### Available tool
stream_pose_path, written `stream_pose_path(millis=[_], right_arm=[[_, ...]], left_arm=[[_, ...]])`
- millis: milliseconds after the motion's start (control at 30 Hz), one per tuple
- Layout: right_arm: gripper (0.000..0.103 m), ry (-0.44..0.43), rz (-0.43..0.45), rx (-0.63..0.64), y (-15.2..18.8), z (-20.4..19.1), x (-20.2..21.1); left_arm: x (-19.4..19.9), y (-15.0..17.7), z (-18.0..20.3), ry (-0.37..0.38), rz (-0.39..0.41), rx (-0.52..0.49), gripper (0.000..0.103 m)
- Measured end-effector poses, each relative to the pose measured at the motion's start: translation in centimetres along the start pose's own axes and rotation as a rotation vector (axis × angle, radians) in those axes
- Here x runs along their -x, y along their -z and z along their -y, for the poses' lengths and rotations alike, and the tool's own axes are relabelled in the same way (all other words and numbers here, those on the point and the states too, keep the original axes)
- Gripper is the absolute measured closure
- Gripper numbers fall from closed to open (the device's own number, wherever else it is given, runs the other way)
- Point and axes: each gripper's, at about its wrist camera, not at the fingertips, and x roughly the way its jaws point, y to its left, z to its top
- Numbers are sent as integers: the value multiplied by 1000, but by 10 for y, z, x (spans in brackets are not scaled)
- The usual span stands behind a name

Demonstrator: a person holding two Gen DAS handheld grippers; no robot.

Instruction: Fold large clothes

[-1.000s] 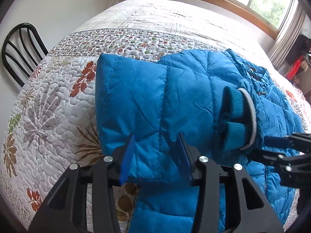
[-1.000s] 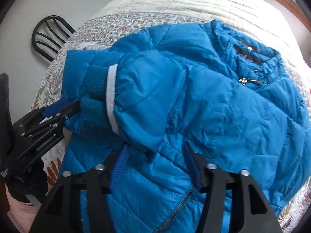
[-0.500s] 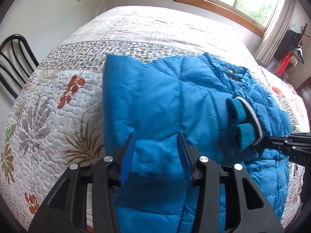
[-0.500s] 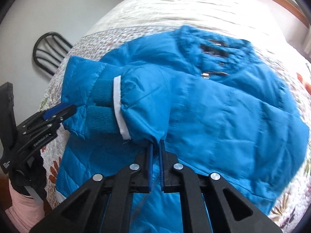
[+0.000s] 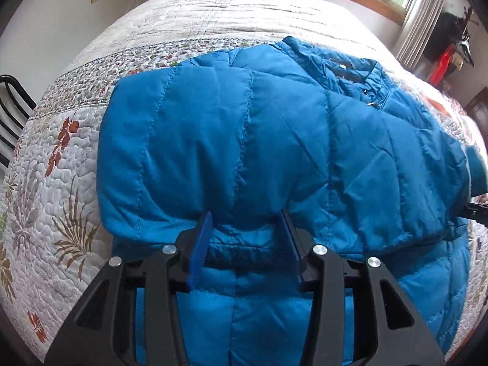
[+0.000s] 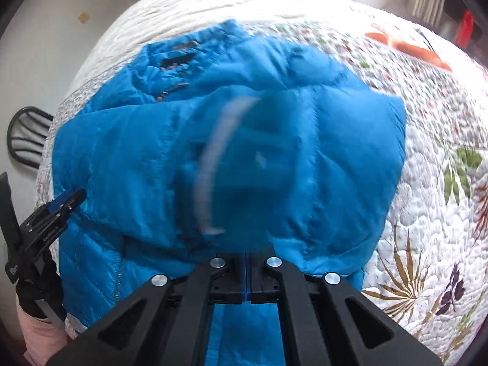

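A blue quilted puffer jacket (image 5: 274, 152) lies on the bed, its sleeves folded across the body. My left gripper (image 5: 245, 228) is open, its blue pads astride a fold of jacket at the near edge of the sleeve. My right gripper (image 6: 247, 262) is shut on the sleeve of the jacket (image 6: 244, 164); the teal cuff with its white trim is blurred just in front of the jaws. The left gripper also shows at the left edge of the right wrist view (image 6: 68, 196). The collar and zipper (image 5: 366, 91) lie at the far right.
The floral quilt (image 5: 55, 183) covers the whole bed. A black chair (image 5: 12, 113) stands by the bed's left side. A window and curtain (image 5: 418, 9) are at the back right, with dark and red objects (image 5: 445, 58) beside them.
My right gripper has carried the sleeve cuff to the right across the jacket. My left gripper has stayed open and moved in closer over the jacket's fold.
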Motion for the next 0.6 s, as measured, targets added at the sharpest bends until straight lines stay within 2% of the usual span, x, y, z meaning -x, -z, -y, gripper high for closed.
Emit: stream_pose_path(millis=[67, 133, 167, 200, 267, 467, 533, 567, 600], right_arm=[[99, -56, 5, -38, 6, 14, 3], [95, -63, 33, -49, 12, 26, 13], [87, -64, 56, -50, 15, 30, 21], [73, -60, 77, -51, 16, 34, 27], [52, -70, 103, -49, 15, 37, 36], [49, -113, 64, -126, -13, 51, 11], [53, -112, 51, -128, -20, 52, 3], [64, -105, 51, -117, -21, 51, 2], [82, -103, 55, -106, -22, 50, 2]], left_arm=[[2, 2, -1, 6, 2, 0, 59], [7, 3, -4, 19, 5, 6, 59], [9, 3, -5, 21, 7, 9, 59], [11, 4, -5, 21, 12, 10, 59], [15, 2, -3, 28, 22, 11, 59], [15, -5, 15, 60, 26, 4, 59], [10, -6, 19, 65, 20, 8, 59], [8, -7, 20, 63, 17, 10, 59], [7, -6, 20, 59, 15, 10, 59]])
